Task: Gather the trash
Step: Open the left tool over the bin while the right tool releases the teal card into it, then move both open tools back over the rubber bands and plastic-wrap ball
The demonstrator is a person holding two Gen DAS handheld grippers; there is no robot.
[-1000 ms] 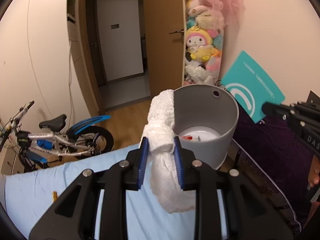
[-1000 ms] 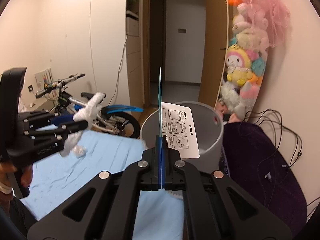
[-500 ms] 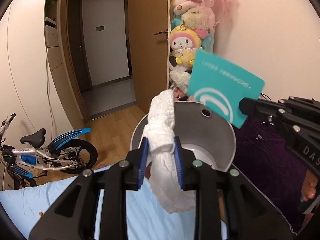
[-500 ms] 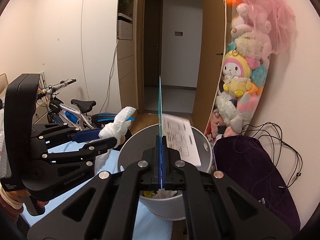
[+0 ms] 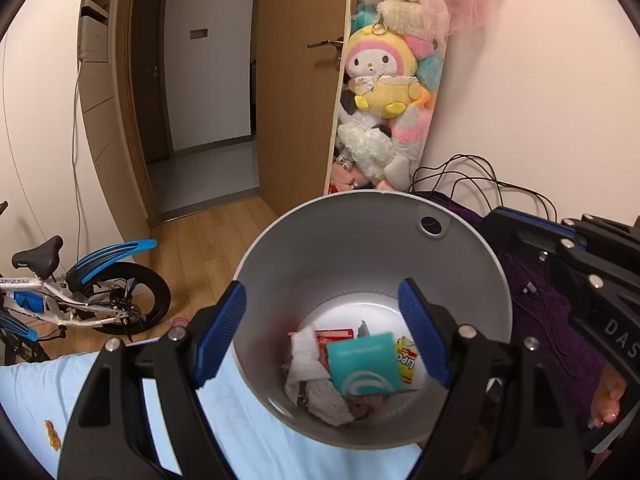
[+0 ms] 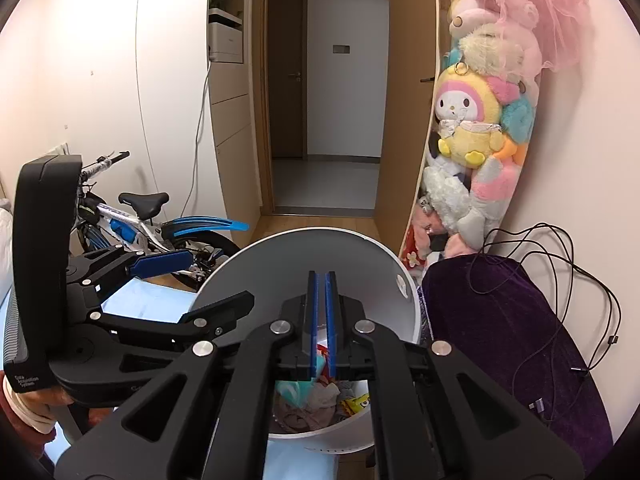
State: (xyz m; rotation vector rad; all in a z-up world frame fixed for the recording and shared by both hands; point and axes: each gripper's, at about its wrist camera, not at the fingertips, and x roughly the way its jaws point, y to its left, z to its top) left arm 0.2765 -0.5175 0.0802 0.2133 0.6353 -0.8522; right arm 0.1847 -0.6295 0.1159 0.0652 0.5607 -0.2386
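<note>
A grey round trash bin (image 5: 304,240) stands at the bed's edge; it also shows in the right wrist view (image 6: 288,256). Inside lie a teal card (image 5: 364,364), crumpled white tissue (image 5: 304,356) and a yellow wrapper (image 5: 406,360). My left gripper (image 5: 322,332) is open and empty, held over the bin's mouth. My right gripper (image 6: 322,320) is over the bin too, its blue pads nearly together with a narrow gap and nothing between them. The left gripper's body (image 6: 120,280) shows at the left of the right wrist view.
A light blue bedsheet (image 5: 240,432) lies under the grippers. A child's bicycle (image 5: 80,296) stands on the wooden floor at left. A purple cushion with black cables (image 6: 512,320) lies right of the bin. Stuffed toys (image 5: 384,92) hang by an open door.
Both grippers moved over the bin. The left gripper opened and the white tissue dropped in. The right gripper let go of the teal card, which now lies in the bin.
</note>
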